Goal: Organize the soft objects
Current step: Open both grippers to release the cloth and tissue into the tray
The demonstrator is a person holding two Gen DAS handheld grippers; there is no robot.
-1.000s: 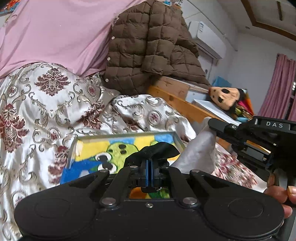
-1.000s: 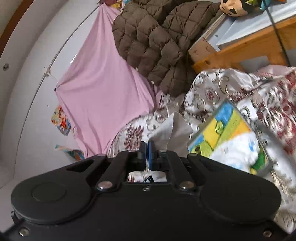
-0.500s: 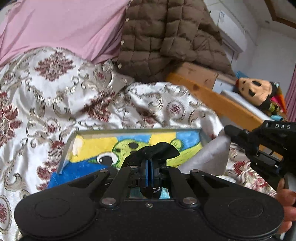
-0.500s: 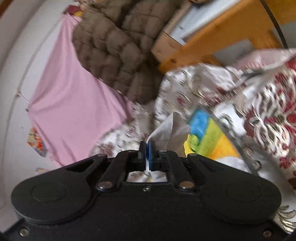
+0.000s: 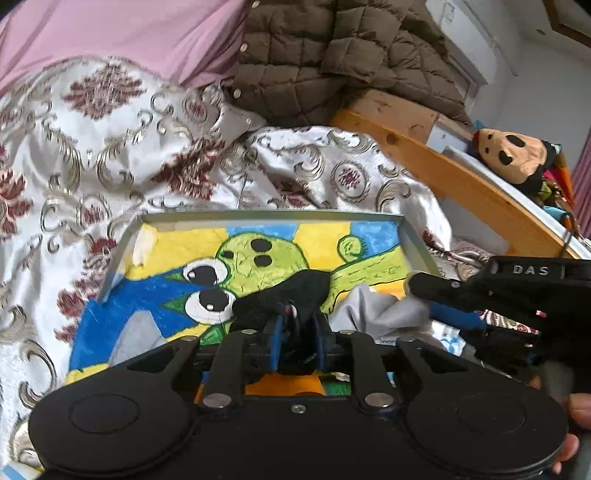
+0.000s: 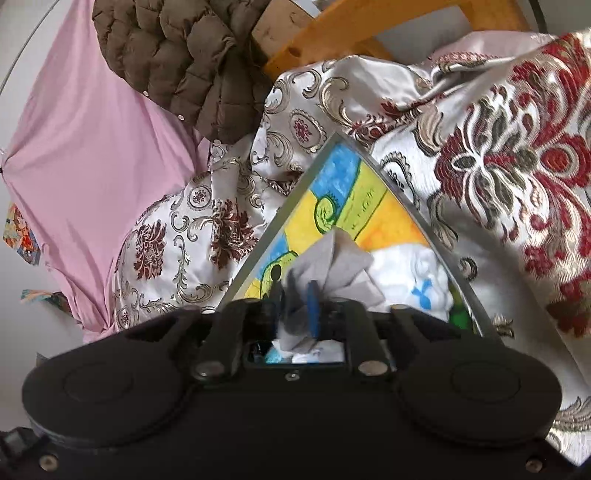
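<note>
A shallow metal tray with a bright cartoon picture on its floor lies on the bedspread. My left gripper hangs low over its near side. Its jaws are opening, and a black cloth sits loosely between the parted pads. My right gripper reaches in from the right. In the right wrist view my right gripper is also opening, with a crumpled grey cloth slack between its pads above the tray. A white cloth with blue marks lies in the tray beside it.
A rumpled floral bedspread surrounds the tray. Behind it hang a brown quilted jacket and a pink sheet. A wooden bed frame with a plush toy runs along the right. A person's hand holds the right gripper.
Both grippers have come down toward the tray. Their jaws, shut on the black and grey cloths before, now stand apart, and the cloths have sunk lower.
</note>
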